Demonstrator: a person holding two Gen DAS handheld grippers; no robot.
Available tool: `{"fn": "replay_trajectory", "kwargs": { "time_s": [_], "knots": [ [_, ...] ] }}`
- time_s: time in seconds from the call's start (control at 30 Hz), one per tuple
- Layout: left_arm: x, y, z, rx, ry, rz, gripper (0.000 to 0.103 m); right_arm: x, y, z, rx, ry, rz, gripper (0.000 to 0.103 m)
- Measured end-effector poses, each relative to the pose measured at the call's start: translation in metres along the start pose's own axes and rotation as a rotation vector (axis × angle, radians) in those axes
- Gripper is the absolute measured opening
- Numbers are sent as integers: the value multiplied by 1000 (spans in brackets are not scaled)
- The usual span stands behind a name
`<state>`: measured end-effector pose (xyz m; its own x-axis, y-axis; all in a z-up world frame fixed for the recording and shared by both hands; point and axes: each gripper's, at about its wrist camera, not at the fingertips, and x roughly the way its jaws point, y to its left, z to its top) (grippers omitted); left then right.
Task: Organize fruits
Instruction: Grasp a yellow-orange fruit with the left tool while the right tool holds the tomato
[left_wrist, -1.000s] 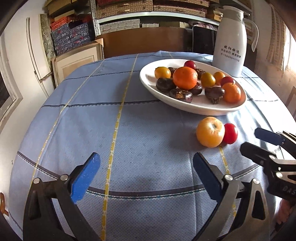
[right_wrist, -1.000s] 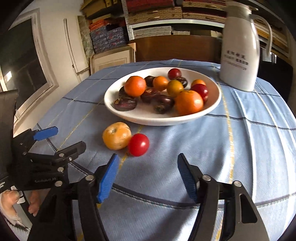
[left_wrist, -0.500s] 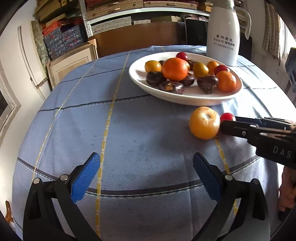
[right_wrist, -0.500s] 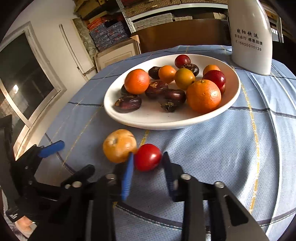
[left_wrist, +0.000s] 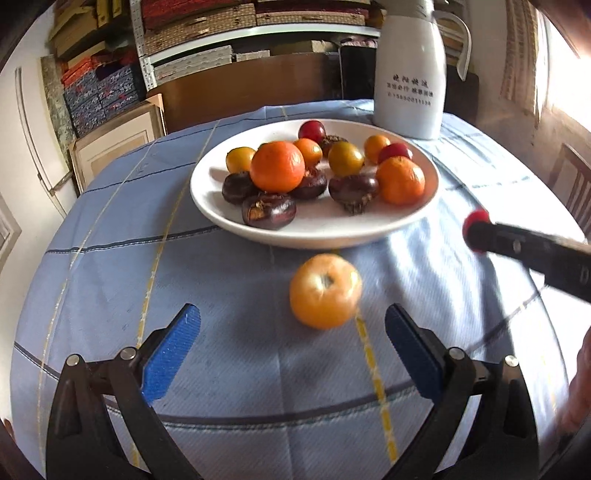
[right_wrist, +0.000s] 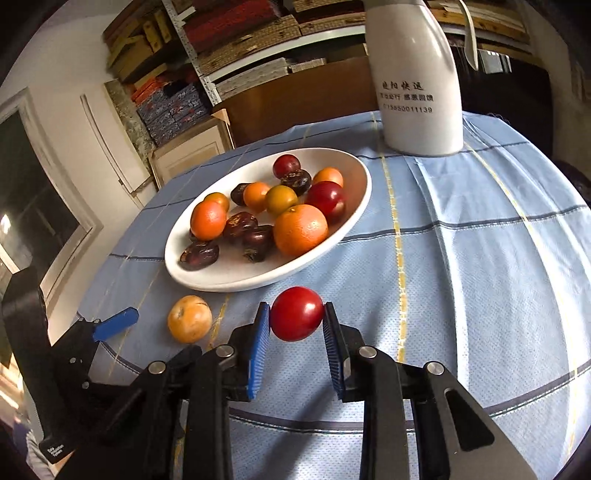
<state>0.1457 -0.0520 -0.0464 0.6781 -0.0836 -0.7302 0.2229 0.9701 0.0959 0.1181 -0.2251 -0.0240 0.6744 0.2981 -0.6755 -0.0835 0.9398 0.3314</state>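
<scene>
My right gripper (right_wrist: 296, 325) is shut on a red tomato (right_wrist: 296, 313) and holds it above the blue cloth, just in front of the white plate (right_wrist: 354, 206). In the left wrist view the red tomato (left_wrist: 475, 218) shows at the tip of the right gripper, right of the white plate (left_wrist: 321, 236). An orange persimmon (left_wrist: 325, 290) lies on the cloth, just ahead of my open, empty left gripper (left_wrist: 291, 349). It also shows in the right wrist view (right_wrist: 190, 318). The plate holds several oranges, tomatoes and dark fruits.
A white thermos jug (right_wrist: 419, 85) stands behind the plate at the table's far side; it shows in the left wrist view too (left_wrist: 409, 79). Shelves with boxes (left_wrist: 229, 33) and a cabinet stand beyond the round table. A chair (left_wrist: 572, 177) is at the right.
My right gripper closed on the red tomato and lifted it up and to the right, away from the persimmon. My left gripper moved forward toward the persimmon, still open.
</scene>
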Motion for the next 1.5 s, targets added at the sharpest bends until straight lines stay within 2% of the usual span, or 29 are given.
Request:
{"fn": "replay_trajectory", "kwargs": {
  "time_s": [0.33, 1.0, 1.2, 1.37, 1.4, 1.43, 1.5],
  "knots": [
    [-3, 3, -2, 6, -17, 36, 98, 0, 12, -5, -42, 1, 1, 29],
    [-2, -2, -3, 38, -19, 51, 98, 5, 13, -9, -57, 17, -12, 29],
    [-1, -3, -1, 35, -23, 35, 98, 5, 13, -9, -57, 18, -13, 29],
    [7, -8, 7, 27, -13, -26, 97, 5, 12, -8, -54, 20, -16, 29],
    [8, -9, 8, 29, -9, -39, 86, 4, 11, -8, -52, 18, -16, 29],
    [10, -12, 8, 36, -2, -54, 61, 4, 11, -8, -49, 16, -16, 29],
    [15, -12, 7, 36, 26, -96, 42, 3, 9, -7, -43, 15, -15, 29]
  ]
}}
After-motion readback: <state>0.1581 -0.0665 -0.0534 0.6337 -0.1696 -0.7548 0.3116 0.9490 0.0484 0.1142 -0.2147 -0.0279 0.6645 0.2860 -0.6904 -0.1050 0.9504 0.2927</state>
